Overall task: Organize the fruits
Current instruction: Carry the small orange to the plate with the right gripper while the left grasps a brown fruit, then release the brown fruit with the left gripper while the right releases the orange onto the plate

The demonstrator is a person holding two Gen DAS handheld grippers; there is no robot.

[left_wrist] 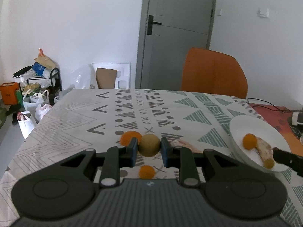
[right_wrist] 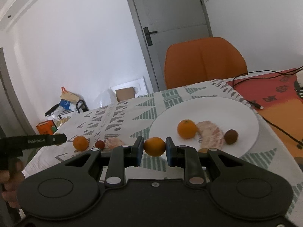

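White walls and a grey door (left_wrist: 176,37) back the scene, with an orange chair (left_wrist: 214,71) pushed to the far edge of the desk (left_wrist: 75,117), which wears a patterned cloth. Bags and boxes (left_wrist: 36,87) crowd the floor at the left. On the desk's right part sits a white plate (right_wrist: 217,106), and beyond it a red mat (right_wrist: 274,94) crossed by a black cable (right_wrist: 280,130).

On the plate lie an orange (right_wrist: 187,129), a peeled segment (right_wrist: 211,133) touching it, and a brown kiwi (right_wrist: 231,136) just beside that.

Left gripper (left_wrist: 149,147): its jaws pinch a tan kiwi (left_wrist: 149,145), held above the cloth. An orange on the cloth (left_wrist: 128,137) sits partly hidden behind the left jaw; a small one (left_wrist: 147,171) lies below the gripper, and a pale peeled piece (left_wrist: 181,143) shows past the right jaw.

Right gripper (right_wrist: 154,147): its jaws pinch an orange fruit (right_wrist: 154,146) near the plate's near-left rim. Loose on the cloth to the left lie another orange (right_wrist: 80,142), a small red fruit (right_wrist: 99,144) and a peeled piece (right_wrist: 114,142), close together.
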